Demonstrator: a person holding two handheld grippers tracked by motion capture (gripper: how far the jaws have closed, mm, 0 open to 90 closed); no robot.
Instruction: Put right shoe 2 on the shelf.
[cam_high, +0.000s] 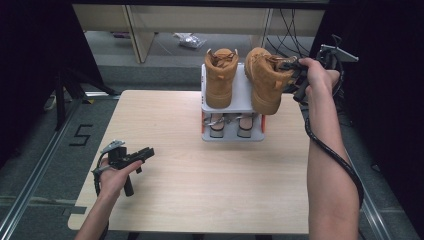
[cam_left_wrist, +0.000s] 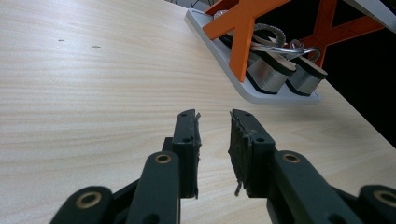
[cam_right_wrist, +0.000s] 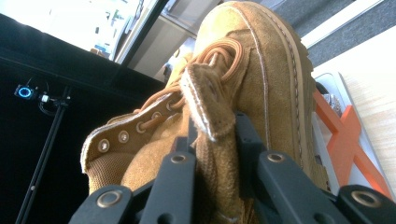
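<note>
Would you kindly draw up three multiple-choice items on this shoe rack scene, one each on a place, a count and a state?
1. Where does the left boot stand?
A. on the rack's top shelf
B. on the floor
C. on the bare table

2. How many tan boots are there?
A. one
B. two
C. four

3. What is the left gripper doing?
A. gripping a sandal
B. gripping a lace
C. empty, jaws apart

Answers: 1 A, it sits on the rack. 2 B, the left boot and the right boot. 3 C, there is only table between its jaws.

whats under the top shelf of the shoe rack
A pair of silver heeled sandals sits on the lower shelf; the top shelf hides their back ends.
</note>
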